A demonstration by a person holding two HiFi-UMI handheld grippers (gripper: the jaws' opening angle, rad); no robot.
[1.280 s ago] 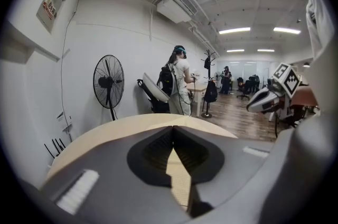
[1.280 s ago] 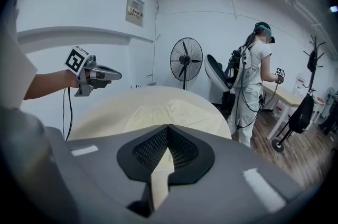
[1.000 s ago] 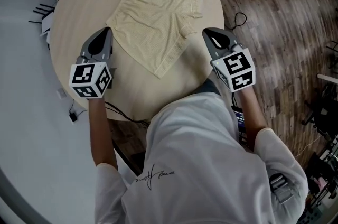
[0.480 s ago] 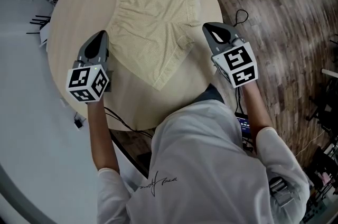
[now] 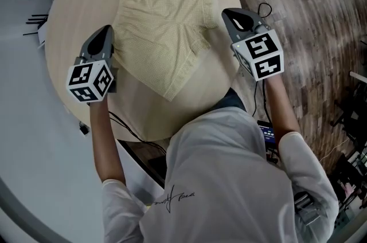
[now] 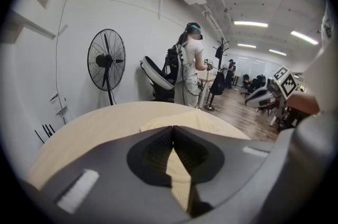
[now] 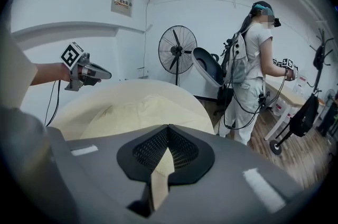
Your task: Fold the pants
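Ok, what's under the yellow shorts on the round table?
The shorts lie spread on the round beige table, its bare top showing beside them. Anything else beneath the fabric is covered and cannot be seen.

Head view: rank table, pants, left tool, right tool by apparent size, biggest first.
1. table
2. pants
3. left tool and right tool: these look about alike, and both are held nearer the camera than the tabletop, so I won't rank one over the other.

A round pale table [image 5: 74, 12] carries pale yellow pants [image 5: 163, 24], seemingly spread flat.
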